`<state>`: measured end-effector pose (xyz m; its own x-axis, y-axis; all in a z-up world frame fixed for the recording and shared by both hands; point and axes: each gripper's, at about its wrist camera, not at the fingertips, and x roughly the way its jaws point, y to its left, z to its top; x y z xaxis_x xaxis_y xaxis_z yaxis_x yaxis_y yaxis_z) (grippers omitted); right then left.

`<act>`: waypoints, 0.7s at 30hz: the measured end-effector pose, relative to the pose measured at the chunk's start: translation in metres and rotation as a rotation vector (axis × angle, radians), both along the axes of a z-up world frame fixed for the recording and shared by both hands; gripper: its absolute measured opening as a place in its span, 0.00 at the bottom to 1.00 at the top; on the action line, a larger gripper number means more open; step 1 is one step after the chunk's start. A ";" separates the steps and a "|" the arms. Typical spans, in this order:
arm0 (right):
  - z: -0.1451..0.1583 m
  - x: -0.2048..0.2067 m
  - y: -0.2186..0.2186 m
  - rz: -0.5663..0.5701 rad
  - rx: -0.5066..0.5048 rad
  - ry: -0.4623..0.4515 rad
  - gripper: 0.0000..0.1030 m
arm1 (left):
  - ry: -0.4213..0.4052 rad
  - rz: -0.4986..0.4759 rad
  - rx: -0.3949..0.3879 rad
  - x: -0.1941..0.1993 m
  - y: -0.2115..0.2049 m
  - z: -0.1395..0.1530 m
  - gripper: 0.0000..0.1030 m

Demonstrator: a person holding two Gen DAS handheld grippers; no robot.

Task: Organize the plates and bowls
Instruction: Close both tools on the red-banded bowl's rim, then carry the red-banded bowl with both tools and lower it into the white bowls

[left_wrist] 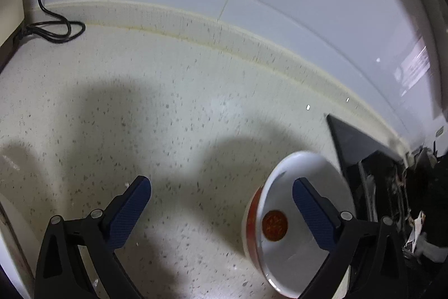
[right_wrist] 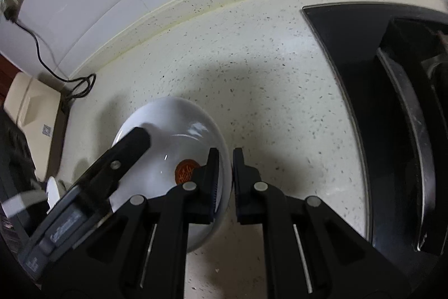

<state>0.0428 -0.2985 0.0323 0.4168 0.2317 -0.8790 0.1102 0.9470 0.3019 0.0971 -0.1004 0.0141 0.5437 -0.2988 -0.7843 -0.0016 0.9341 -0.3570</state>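
Note:
A white bowl (right_wrist: 170, 142) with a red outside and an orange mark on its bottom sits tilted over the speckled counter (right_wrist: 252, 74). My right gripper (right_wrist: 226, 167) is shut on the bowl's right rim, one pad inside and one outside. In the left wrist view the bowl (left_wrist: 280, 257) is at the lower right. My left gripper (left_wrist: 221, 187) stands open with nothing between its pads; its right finger (left_wrist: 308, 203) is over the bowl's inside. The same finger (right_wrist: 131, 147) reaches over the bowl's left rim in the right wrist view. I cannot tell whether it touches.
A black cooktop (right_wrist: 350, 60) is set into the counter right of the bowl, also the dark cooktop (left_wrist: 355, 142). A black cable (left_wrist: 56, 30) lies coiled at the back left by a beige box (right_wrist: 30, 108). A raised lip and white wall run along the back.

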 end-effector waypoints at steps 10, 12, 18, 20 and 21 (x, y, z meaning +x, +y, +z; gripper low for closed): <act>-0.003 -0.019 0.004 -0.016 -0.004 -0.060 0.19 | 0.020 -0.081 0.041 0.003 -0.012 -0.004 0.51; -0.001 -0.021 0.012 -0.020 -0.055 -0.074 0.17 | 0.015 -0.104 0.023 0.001 -0.014 -0.002 0.29; -0.004 -0.004 0.029 0.002 -0.056 -0.066 0.13 | -0.020 -0.057 0.018 0.004 0.001 0.004 0.17; -0.005 0.002 0.037 0.019 -0.057 -0.062 0.13 | -0.019 -0.033 0.007 0.009 0.009 0.003 0.17; -0.006 0.005 0.041 0.024 -0.060 -0.061 0.13 | -0.018 -0.021 -0.001 0.011 0.013 0.003 0.17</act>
<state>0.0481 -0.2572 0.0267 0.4648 0.1899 -0.8648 0.0704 0.9657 0.2500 0.1077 -0.0871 0.0173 0.5511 -0.3110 -0.7744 0.0242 0.9335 -0.3576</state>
